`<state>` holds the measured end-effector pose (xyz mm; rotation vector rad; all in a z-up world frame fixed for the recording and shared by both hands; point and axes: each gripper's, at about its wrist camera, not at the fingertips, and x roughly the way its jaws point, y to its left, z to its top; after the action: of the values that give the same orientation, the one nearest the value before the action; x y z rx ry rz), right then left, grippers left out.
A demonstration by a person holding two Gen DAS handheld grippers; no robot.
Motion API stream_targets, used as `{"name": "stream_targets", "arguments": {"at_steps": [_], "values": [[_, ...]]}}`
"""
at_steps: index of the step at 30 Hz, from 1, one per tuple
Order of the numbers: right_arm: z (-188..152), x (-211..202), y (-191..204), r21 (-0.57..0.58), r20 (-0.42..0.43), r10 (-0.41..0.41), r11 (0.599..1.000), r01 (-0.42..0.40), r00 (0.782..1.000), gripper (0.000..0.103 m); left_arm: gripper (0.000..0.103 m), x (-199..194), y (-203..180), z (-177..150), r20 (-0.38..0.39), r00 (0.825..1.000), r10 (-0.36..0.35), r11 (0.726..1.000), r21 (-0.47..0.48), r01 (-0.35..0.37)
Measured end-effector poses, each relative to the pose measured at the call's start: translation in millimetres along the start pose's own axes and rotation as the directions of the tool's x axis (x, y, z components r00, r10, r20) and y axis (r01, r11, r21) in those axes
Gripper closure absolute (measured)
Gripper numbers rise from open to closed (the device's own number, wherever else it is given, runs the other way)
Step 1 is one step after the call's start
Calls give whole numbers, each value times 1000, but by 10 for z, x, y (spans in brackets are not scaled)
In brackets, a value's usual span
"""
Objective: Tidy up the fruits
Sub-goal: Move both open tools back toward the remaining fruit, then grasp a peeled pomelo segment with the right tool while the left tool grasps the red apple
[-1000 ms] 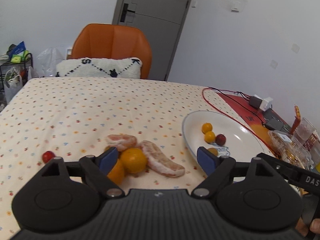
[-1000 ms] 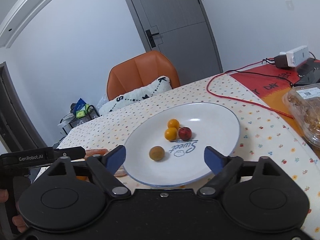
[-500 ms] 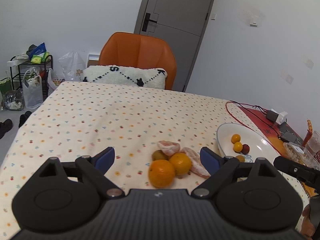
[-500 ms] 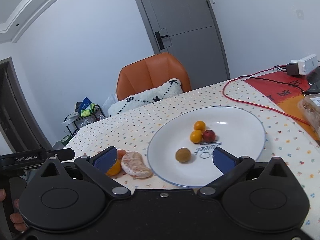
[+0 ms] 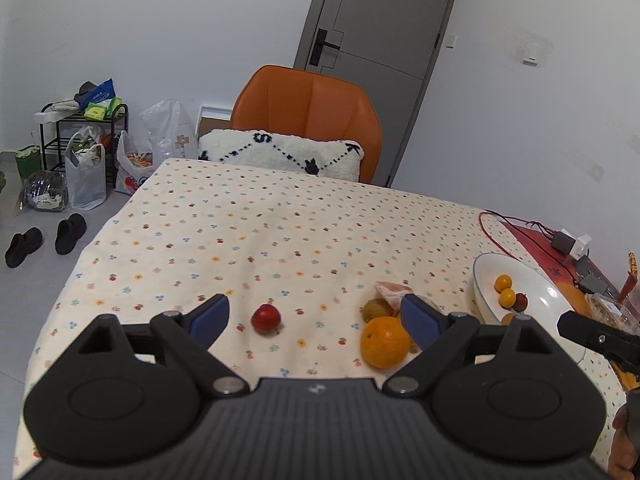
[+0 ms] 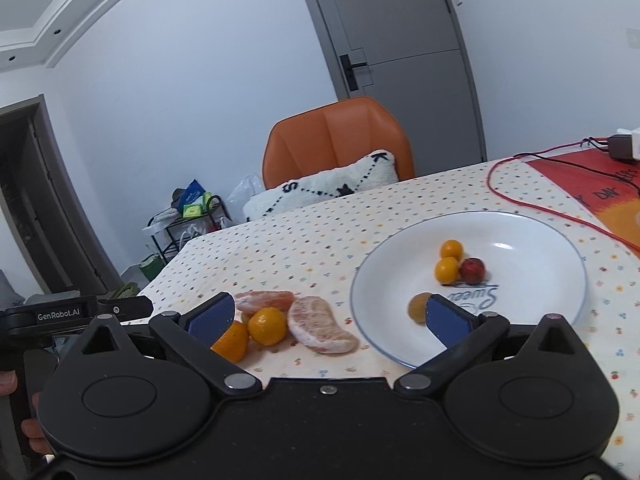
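Fruit lies scattered on the flower-print tablecloth [image 5: 280, 240], partly sorted. My left gripper [image 5: 312, 316] is spread wide and empty; so is my right gripper [image 6: 328, 312].

Loose on the cloth: small round red fruit [image 5: 266, 319] alone between my left fingers' line of sight; large round orange [image 5: 385, 342] just right of it, with a small greenish-brown fruit [image 5: 376, 308] touching behind. Right view adds a smaller tangerine [image 6: 267, 325] and two peeled pale-pink citrus segments [image 6: 322, 330], close beside the white round ceramic plate [image 6: 540, 236]. The plate holds four small fruits.

Handling judgement: red fruit is light, firm, smooth, apt to roll; take it across its widest middle, gently. Orange is heavier, rind gives grip. Peeled segments are soft, wet and tear easily; pinch across the thick middle with minimal squeeze.
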<state>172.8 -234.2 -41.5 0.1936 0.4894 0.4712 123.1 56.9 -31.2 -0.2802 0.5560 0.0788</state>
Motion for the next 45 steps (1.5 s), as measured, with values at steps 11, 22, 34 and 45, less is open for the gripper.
{"name": "stream_targets", "arguments": {"at_steps": [11,22,34,45], "values": [[10,121,166,-33,-1,22,999,-22,1000,4,14,63,146,-55,12,1000,0,1000,2,0],[13,371,298,-59,-68,51,997,-55,996,20,40,274,163,-80,-27,1000,-9,1000,7,10],[88,696,383,-75,-128,79,993,-89,989,28,52,563,241,-57,-77,997,8,1000,-13,-9],[119,972,524,-104,-167,93,988,-111,982,28,61,756,314,-71,-119,993,8,1000,-26,-11]]}}
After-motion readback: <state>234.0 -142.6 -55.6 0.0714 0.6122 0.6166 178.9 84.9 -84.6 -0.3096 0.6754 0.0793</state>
